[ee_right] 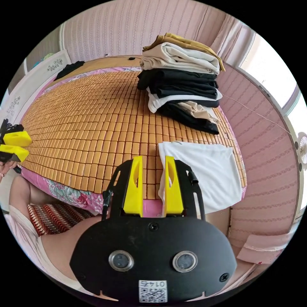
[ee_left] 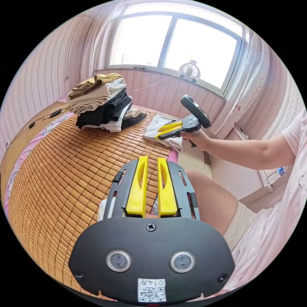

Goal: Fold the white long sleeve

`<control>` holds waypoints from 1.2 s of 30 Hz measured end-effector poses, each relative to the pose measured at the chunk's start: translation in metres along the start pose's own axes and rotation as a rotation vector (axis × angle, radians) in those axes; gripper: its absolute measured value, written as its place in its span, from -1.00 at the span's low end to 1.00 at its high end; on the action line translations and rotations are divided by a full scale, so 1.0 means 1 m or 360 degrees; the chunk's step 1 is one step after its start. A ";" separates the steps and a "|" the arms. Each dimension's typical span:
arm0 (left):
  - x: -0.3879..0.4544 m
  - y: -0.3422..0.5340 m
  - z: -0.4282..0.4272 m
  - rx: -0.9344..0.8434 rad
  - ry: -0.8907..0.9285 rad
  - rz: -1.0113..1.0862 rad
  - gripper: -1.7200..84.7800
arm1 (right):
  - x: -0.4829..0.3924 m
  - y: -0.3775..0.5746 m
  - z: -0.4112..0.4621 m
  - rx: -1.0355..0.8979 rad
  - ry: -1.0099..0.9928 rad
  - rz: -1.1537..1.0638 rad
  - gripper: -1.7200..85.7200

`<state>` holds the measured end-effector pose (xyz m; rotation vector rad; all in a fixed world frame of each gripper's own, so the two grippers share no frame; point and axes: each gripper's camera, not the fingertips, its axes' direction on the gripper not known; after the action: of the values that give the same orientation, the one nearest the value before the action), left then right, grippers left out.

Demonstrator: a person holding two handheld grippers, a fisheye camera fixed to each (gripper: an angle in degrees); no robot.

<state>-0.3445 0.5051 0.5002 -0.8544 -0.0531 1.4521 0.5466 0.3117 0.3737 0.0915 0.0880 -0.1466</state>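
The white long sleeve lies folded into a flat rectangle at the near right corner of the bamboo mat. My right gripper hovers open at the garment's near left edge, with nothing between its jaws. In the left gripper view a hand holds that right gripper just over the white garment. My left gripper hangs over the mat's near edge, jaws a narrow gap apart and holding nothing. It appears again as the left gripper at the far left of the right gripper view.
A tall stack of folded clothes in tan, cream, black and white stands on the mat behind the white garment. The person's leg is beside the bed edge. A window with a small fan is behind.
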 end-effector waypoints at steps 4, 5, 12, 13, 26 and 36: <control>-0.011 -0.063 0.062 -0.0089 -0.0026 0.0071 -0.84 | 0.020 -0.018 0.051 -0.0280 0.0123 -0.0131 -0.82; -0.015 -0.077 0.078 -0.0116 -0.0020 0.0083 -0.84 | 0.035 -0.013 0.052 -0.0285 0.0104 -0.0063 -0.87; -0.042 -0.142 0.157 -0.0294 0.0133 0.0022 -0.78 | 0.107 0.065 -0.020 0.0062 0.0158 0.0188 -0.93; -0.045 -0.154 0.171 -0.0322 0.0151 -0.0008 -0.78 | 0.119 0.080 -0.029 0.0081 0.0133 0.0221 -0.93; -0.043 -0.213 0.220 -0.0635 0.0104 -0.0222 -0.97 | 0.224 0.230 -0.161 0.0613 -0.0269 0.0732 -0.94; -0.041 -0.058 -0.095 0.0124 0.0157 -0.0426 -0.98 | 0.222 0.270 -0.257 0.1028 -0.0456 0.0771 -0.94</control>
<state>-0.2541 0.4306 0.4817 -0.8207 -0.0354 1.1533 0.7854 0.5712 0.1209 0.7278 -0.2714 0.3030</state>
